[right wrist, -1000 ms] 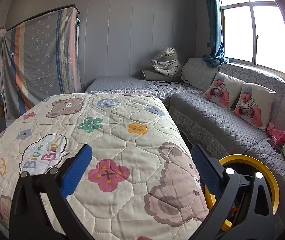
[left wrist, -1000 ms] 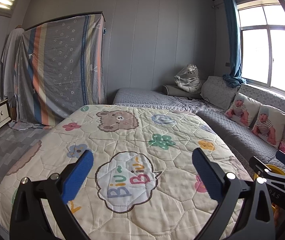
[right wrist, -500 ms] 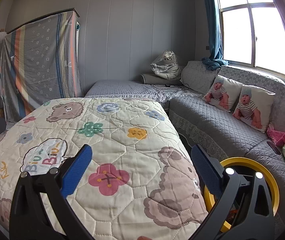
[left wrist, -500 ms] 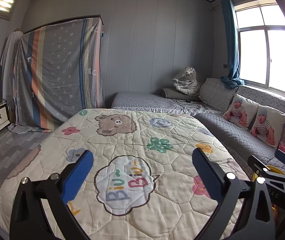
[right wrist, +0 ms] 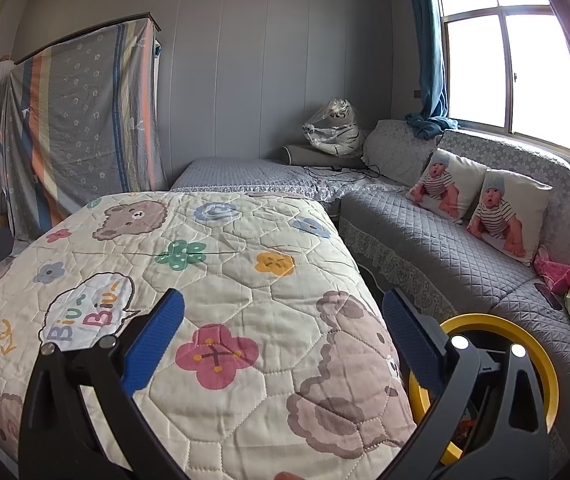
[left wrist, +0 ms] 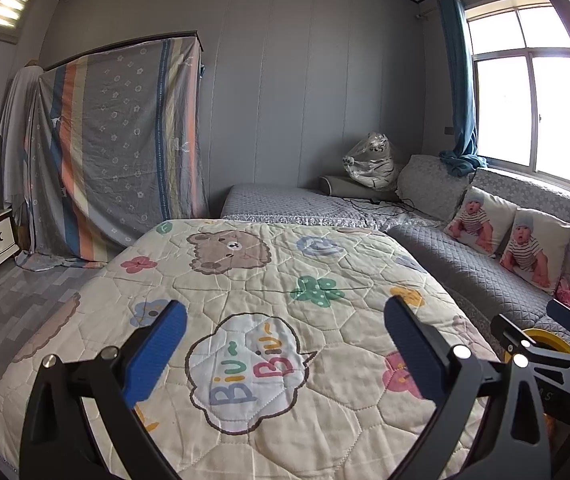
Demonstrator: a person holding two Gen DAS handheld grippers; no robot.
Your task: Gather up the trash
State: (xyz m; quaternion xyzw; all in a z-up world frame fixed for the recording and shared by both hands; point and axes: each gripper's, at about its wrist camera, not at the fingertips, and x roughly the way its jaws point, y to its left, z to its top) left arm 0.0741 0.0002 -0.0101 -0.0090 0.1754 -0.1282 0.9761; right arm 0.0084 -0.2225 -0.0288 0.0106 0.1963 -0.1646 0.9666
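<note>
Left wrist view: the left gripper (left wrist: pixel 285 344) is hanging released over the quilt (left wrist: pixel 245 280); the yellow-rimmed bin (left wrist: pixel 541 340) is peeking beyond the quilt's right edge.

Right wrist view: the right gripper (right wrist: pixel 283 336) is spreading empty; one bin (right wrist: pixel 541 360) is sitting behind its right finger, two baby cushions (right wrist: pixel 481 204) on the sofa (right wrist: pixel 425 248).

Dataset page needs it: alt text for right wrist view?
Open, empty right hand-held gripper with blue pads over a cartoon quilt covering a bed. A yellow-rimmed bin stands below right beside a grey sofa with two baby-print cushions under a bright window.
</note>
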